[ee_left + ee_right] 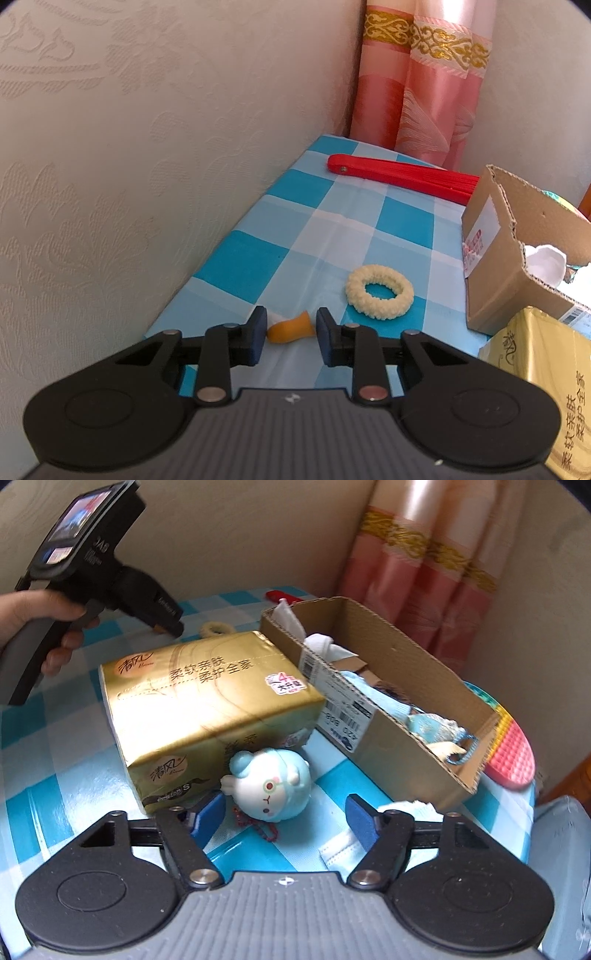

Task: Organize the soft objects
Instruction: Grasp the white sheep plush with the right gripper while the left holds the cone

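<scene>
Two soft items at the tools: orange squishy toy [291, 328] lies on checked surface [332, 229], clamped between left tool [291, 334] pads; blue-white round plush [271, 782] sits between right tool [286, 818] pads, apart, untouched, beside gold tissue pack [207, 709] and cardboard box [413, 746].

1 cardboard box [388, 716], 1 gold tissue pack [207, 709], 1 blue-white squishy toy [271, 784], 1 cream scrunchie [379, 290], 1 orange soft pc [290, 328], 1 red folded fan [399, 177], 1 face mask [341, 851], 2 grippers [290, 334] [286, 818]
</scene>
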The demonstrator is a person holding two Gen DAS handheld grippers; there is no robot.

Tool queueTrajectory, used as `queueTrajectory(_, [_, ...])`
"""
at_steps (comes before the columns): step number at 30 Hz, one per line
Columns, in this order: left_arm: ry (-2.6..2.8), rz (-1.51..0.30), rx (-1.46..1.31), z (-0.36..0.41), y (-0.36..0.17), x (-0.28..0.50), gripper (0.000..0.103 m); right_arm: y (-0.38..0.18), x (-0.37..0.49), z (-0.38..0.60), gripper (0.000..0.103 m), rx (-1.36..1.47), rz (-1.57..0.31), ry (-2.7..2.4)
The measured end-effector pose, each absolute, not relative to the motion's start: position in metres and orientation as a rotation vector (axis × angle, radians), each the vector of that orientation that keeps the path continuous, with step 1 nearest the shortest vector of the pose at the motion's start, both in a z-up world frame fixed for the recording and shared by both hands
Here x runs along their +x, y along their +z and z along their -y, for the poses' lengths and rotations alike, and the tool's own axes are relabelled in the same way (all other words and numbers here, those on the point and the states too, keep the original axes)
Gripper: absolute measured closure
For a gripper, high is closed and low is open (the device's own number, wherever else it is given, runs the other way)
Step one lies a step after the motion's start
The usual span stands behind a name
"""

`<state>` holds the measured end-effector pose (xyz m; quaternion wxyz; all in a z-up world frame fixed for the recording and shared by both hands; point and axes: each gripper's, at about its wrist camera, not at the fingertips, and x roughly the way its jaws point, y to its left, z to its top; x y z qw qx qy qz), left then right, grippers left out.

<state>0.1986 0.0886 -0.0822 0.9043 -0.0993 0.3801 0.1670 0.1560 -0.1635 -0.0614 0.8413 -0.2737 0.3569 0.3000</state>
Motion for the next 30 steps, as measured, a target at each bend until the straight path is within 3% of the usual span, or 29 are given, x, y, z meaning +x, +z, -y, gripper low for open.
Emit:
queueTrajectory(3, [0.349, -0.786, -0.209, -0.089, -0.082, 0.199, 0.075, -0.065, 0.16, 0.16, 0.032, -0.59, -0.758, 0.657])
queueTrajectory(8, [0.35, -0.786, -0.198, -0.086, -0.082, 0.198, 0.076, -0.069, 0.163, 0.16, 0.047, -0.585, -0.775, 0.674])
queueTrajectory(30, [0.26, -0.788, -0.141, -0.08, -0.066, 0.18, 0.079, -0.054, 0.153, 0.168, 0.05, -0.525, -0.764, 0.62])
